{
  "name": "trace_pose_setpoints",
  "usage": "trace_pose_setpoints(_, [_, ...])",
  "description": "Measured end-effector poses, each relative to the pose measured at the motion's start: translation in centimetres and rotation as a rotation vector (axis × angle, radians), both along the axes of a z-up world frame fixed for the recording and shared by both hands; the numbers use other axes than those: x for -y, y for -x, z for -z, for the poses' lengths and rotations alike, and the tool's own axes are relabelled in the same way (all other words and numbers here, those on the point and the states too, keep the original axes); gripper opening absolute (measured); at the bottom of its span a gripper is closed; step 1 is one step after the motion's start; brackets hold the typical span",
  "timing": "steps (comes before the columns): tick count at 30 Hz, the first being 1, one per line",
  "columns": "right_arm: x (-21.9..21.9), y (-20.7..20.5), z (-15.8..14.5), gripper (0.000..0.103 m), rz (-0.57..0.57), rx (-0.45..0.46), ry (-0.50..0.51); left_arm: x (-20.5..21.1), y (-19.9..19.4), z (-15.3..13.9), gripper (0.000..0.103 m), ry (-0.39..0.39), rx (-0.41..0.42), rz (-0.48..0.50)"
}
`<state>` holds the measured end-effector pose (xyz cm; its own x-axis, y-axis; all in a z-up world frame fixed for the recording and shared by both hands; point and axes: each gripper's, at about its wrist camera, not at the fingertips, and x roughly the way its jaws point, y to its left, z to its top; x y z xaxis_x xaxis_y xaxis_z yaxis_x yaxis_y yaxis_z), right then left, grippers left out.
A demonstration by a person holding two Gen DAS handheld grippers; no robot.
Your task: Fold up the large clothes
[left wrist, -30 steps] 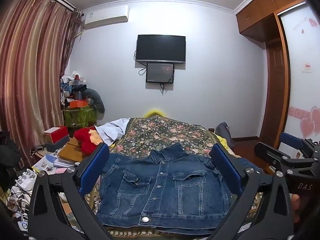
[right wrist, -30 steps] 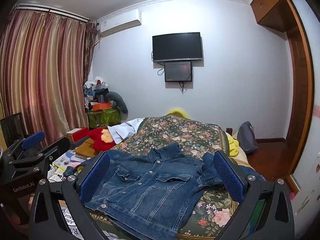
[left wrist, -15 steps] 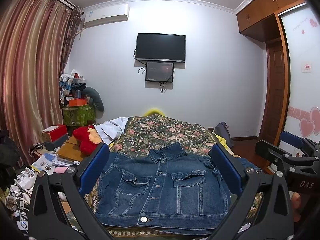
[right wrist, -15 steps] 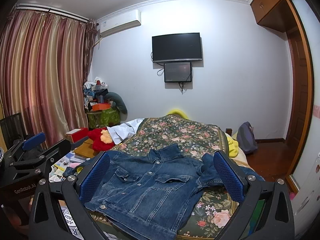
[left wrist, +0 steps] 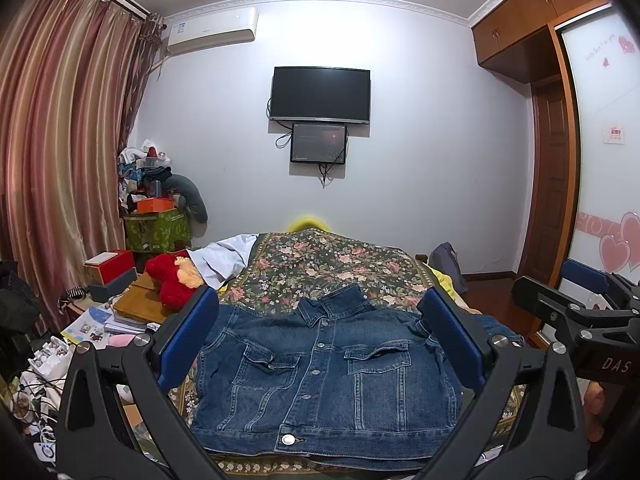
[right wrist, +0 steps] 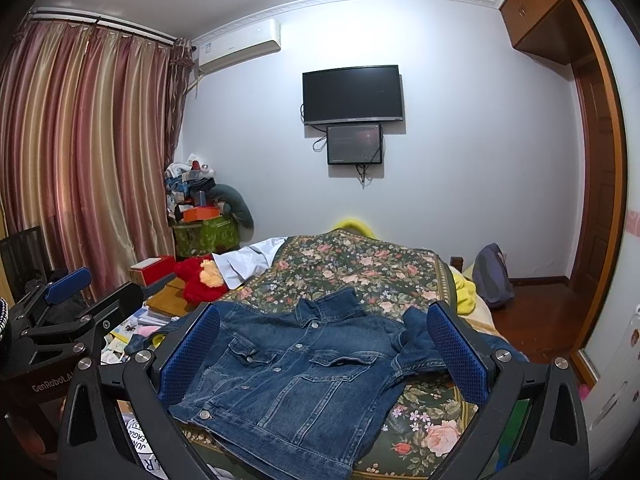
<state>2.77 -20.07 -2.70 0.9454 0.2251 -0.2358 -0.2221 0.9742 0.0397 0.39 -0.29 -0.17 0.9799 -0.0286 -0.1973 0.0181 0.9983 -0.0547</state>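
Observation:
A blue denim jacket (left wrist: 324,376) lies buttoned and face up at the near end of the bed, collar pointing away from me; in the right wrist view the jacket (right wrist: 296,376) hangs slightly over the near edge. My left gripper (left wrist: 320,340) hovers open above and in front of it, holding nothing. My right gripper (right wrist: 324,348) is open too, its blue pads wide apart over the jacket. Each gripper shows at the edge of the other's view: the right gripper (left wrist: 580,300), the left gripper (right wrist: 68,300).
A floral bedspread (left wrist: 332,264) covers the bed. A red plush toy (left wrist: 168,280), white cloth (left wrist: 224,260), boxes and papers (left wrist: 96,324) crowd the left side. A bag (right wrist: 494,276) sits on the wooden floor at right. A wardrobe door (left wrist: 600,160) stands at right.
Both views have shifted only slightly; the jacket sits a touch lower in the frame. Both grippers stay open and the jacket has not moved.

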Motion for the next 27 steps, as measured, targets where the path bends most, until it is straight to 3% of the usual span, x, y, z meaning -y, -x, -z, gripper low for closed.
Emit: trace_pose_setpoints(27, [0.81, -0.46, 0.1, 0.103, 0.004, -0.005, -0.009, 0.38, 0.16, -0.23, 0.103, -0.011, 0.009, 0.009])
